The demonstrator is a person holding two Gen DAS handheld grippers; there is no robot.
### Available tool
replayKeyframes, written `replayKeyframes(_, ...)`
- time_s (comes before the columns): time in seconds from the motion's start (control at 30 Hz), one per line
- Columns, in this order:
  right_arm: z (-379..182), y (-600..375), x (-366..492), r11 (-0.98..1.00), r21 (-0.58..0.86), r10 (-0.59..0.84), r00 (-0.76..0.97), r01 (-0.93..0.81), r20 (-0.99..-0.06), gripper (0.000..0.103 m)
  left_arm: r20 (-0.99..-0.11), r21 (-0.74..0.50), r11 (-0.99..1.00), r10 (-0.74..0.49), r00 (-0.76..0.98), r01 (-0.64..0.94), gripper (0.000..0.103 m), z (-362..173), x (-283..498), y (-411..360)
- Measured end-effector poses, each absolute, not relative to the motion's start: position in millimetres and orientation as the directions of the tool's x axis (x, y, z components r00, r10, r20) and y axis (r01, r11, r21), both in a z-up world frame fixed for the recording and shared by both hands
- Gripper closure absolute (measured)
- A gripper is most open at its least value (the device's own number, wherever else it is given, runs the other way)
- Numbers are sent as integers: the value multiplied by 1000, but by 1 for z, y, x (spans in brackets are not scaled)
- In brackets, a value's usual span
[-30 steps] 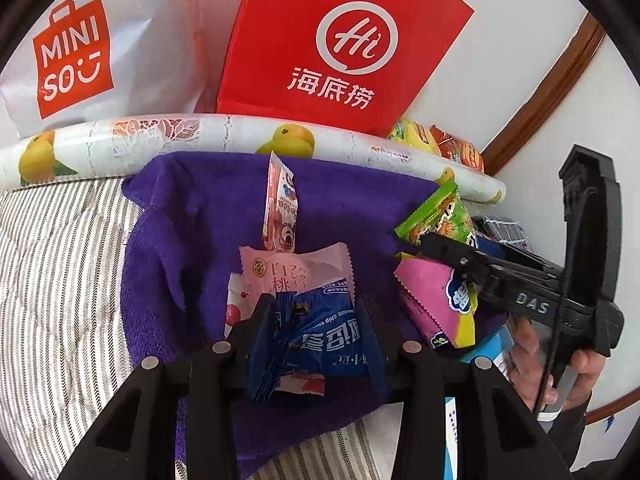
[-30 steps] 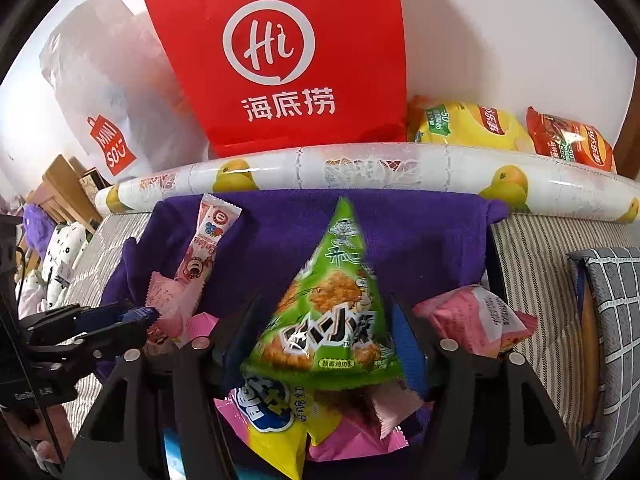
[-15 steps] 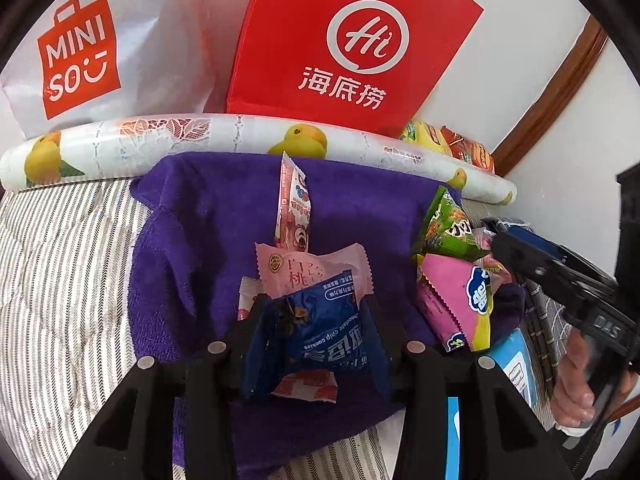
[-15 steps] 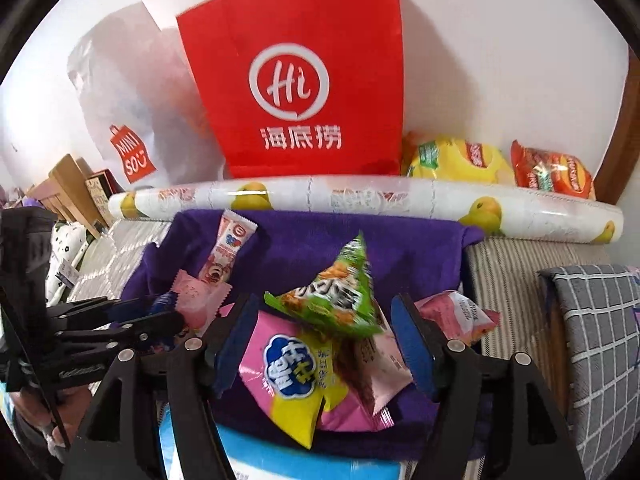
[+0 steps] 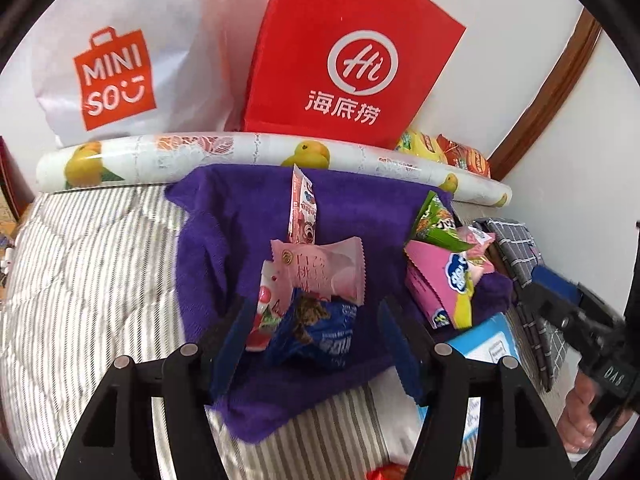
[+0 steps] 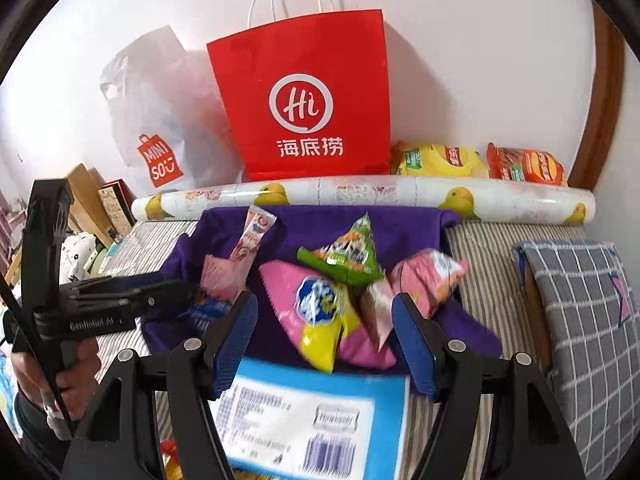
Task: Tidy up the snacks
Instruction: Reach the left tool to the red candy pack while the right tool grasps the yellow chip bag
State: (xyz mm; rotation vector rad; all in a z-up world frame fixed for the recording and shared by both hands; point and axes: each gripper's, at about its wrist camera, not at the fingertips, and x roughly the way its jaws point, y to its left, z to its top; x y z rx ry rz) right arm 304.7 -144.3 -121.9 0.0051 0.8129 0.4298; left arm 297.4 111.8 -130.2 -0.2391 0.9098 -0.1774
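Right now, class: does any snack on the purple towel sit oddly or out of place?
Yes. The green triangular packet lies tipped across the pink-and-yellow packet instead of flat on the purple towel. On the left, the blue cookie packet rests crumpled against the pink packet, overlapping it.

home bedroom, striped quilt (image 5: 92, 264), shopping bags (image 6: 308, 104)

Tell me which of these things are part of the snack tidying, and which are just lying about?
Part of the job:
- blue crinkly cookie packet
- pale pink peach sweet wrapper
- green triangular crisp pouch
- pink and yellow snack bag
- purple towel under them

Just lying about:
- red paper carrier bag
- white Miniso plastic bag
- duck-print roll
- grey checked cloth
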Motion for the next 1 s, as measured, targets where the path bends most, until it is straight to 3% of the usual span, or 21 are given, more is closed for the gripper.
replayKeyframes(0.43,-130,-151,231,912,205,386,573,-356,-723,34,-734,-299,953,-260,627,45,40,-106,239,122)
replayKeyframes(0.67,-139,-151,199,909,225,398,563,-352,-725,42,-729,-298,953,-262,632,52,40,-99,217,122)
replayKeyframes(1.0,-171,-124,173,880,227,422,467,-417,-777,42,-725,-289,955,-267,634,71,40,-95,190,123)
